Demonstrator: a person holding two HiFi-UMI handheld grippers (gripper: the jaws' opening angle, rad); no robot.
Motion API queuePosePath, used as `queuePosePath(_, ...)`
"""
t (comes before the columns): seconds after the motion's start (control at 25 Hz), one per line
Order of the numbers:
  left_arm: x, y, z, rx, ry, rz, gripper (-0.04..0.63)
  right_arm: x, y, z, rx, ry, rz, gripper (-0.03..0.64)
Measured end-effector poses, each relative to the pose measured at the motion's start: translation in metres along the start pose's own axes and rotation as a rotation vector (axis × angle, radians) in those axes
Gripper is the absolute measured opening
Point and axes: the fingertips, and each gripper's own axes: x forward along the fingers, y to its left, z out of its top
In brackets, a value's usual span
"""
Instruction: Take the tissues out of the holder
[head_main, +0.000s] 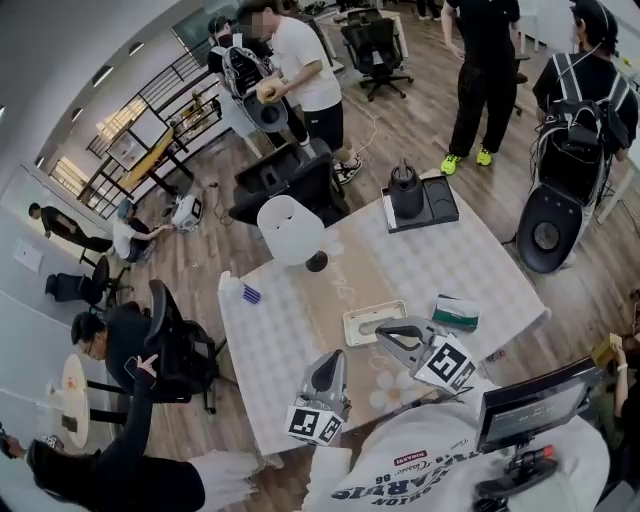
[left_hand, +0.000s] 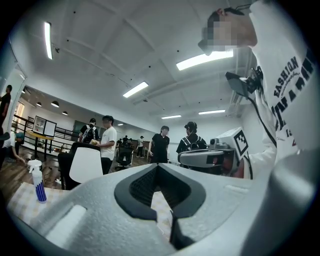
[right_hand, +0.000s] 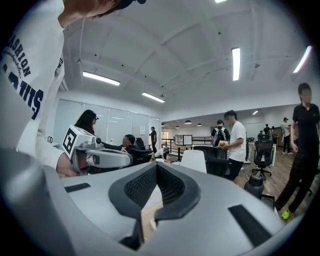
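Note:
The tissue holder (head_main: 372, 322), a flat white box with an oval slot on top, lies on the checkered table (head_main: 290, 330) near its front. A green and white tissue pack (head_main: 456, 312) lies to its right. My right gripper (head_main: 388, 335) hovers just in front of the holder and points left, its jaws shut with nothing between them. My left gripper (head_main: 330, 364) is held over the table's front edge, left of the holder, pointing away from me, also shut and empty. Each gripper sees the other: the right gripper (left_hand: 210, 157) and the left gripper (right_hand: 95, 155).
A spray bottle (head_main: 240, 290) stands at the table's left edge. A white chair (head_main: 290, 230) is at the far side, and a black jug (head_main: 405, 190) on a black tray (head_main: 440, 205) at the far right. A screen (head_main: 530, 405) is by my right. Several people stand around.

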Motion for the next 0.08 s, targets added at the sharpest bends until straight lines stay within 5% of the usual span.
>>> queuePosePath(0.08, -0.0041, 0.0104, -0.0041, 0.005, 0.004, 0.037, 0.005, 0.0077, 0.0010, -0.0020, -0.003, 0.000, 0.015, 0.006)
